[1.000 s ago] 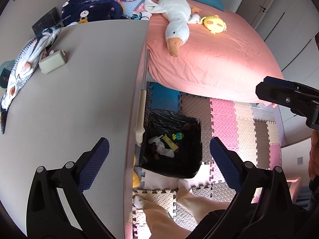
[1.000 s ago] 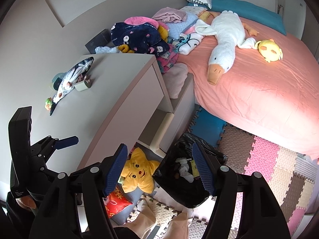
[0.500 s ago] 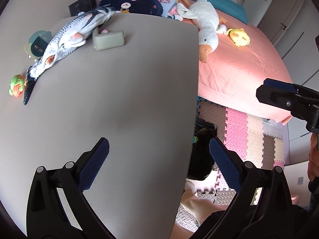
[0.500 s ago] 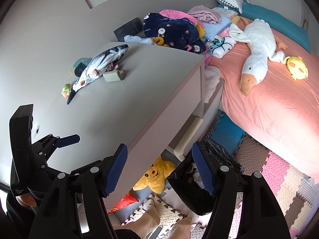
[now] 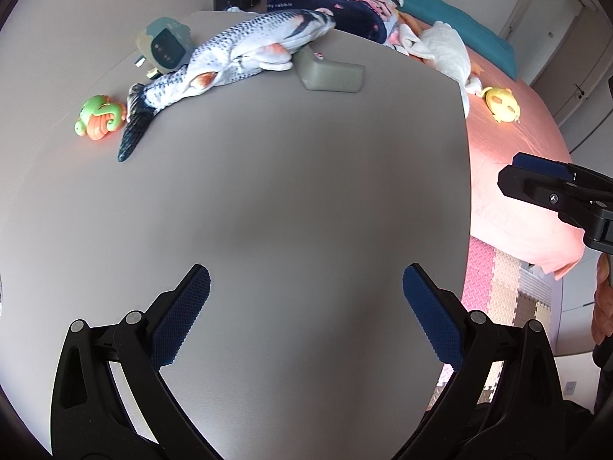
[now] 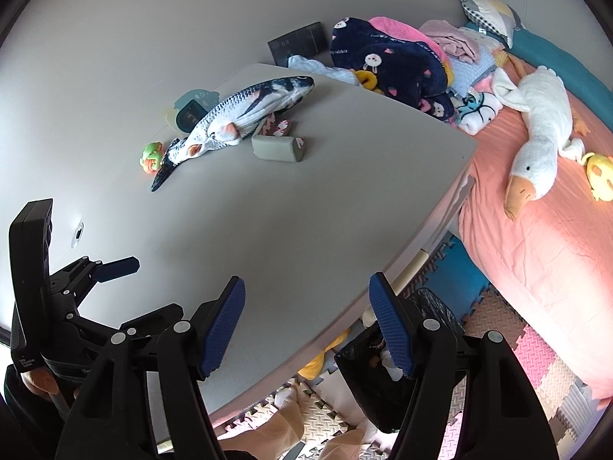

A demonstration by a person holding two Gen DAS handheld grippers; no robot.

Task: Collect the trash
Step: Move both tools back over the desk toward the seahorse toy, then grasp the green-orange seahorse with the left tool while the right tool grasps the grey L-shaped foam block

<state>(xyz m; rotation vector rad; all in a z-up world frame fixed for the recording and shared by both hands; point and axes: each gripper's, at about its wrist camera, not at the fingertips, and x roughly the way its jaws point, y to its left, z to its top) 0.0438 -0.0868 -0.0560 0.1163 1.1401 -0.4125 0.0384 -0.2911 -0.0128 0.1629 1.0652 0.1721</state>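
My left gripper is open and empty above the grey desk top. My right gripper is open and empty over the desk's front edge. A black-lined trash bin with scraps inside stands on the floor below that edge, partly hidden by my right fingers. At the far side of the desk lie a grey-green block, which also shows in the right wrist view, and small pink wrappers beside a plush fish.
A green-orange toy and a teal clock sit at the desk's far left. A pink bed with a goose plush and piled clothes lies right. Foam mats and a yellow star plush are on the floor.
Both grippers have swung left and up from the floor bin toward the desk top. The desk now fills the left wrist view and the bin has left it. Both stay open.
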